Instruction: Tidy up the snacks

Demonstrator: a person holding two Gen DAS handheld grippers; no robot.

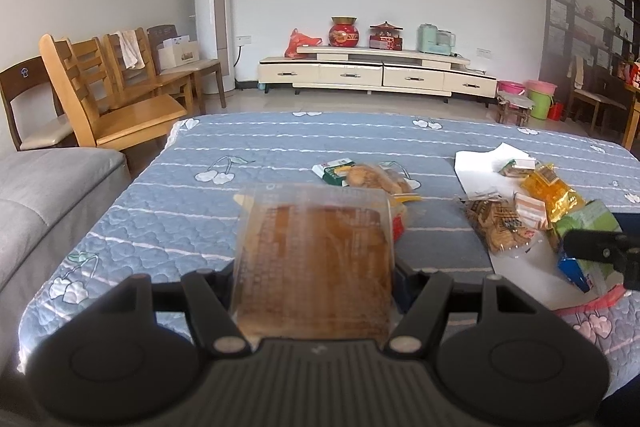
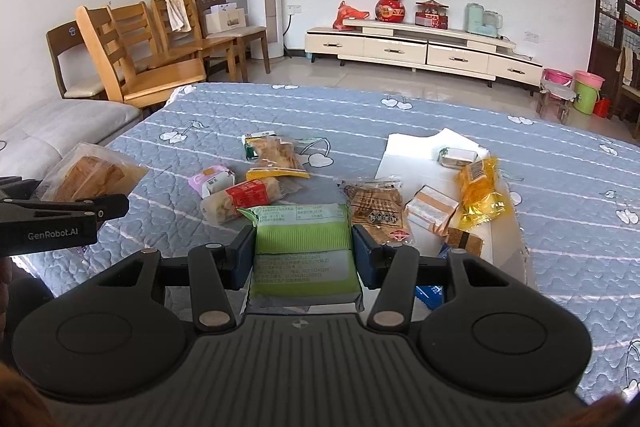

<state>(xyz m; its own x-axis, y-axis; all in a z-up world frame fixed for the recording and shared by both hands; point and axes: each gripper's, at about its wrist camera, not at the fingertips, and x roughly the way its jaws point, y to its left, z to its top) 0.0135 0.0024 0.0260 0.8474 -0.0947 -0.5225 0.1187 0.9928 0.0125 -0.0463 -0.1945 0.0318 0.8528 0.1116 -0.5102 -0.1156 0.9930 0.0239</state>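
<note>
So, two snacks are being held at once over the quilt (image 2: 400,115). The left gripper (image 1: 314,267) is clamped on a clear pack of brown cake (image 1: 316,259); the right gripper (image 2: 304,255) is clamped on a green pack (image 2: 304,247), pinched across its width with a pad on each long side.

Handling-wise, both look light and soft. The cake pack is probably squishy inside thin crinkly film, so it'd likely get dented if squeezed harder, and the film looks slippery. It's best held across the middle where the cake fills it out, not by the loose sealed ends. The green pack seems a bit firmer, like a wrapped block, though the glossy wrapper could slide if tilted.

Relative to the jaws: the cake pack sits upright between the left fingers and sticks out well past them, so most of that view is blocked. The green pack lies flat between the right pads, roughly centred, with its far end poking out forward.

Other snacks are left on the quilt: a loose cluster (image 2: 256,183) in the middle and a second bunch on white paper (image 2: 412,151) to the right.
</note>
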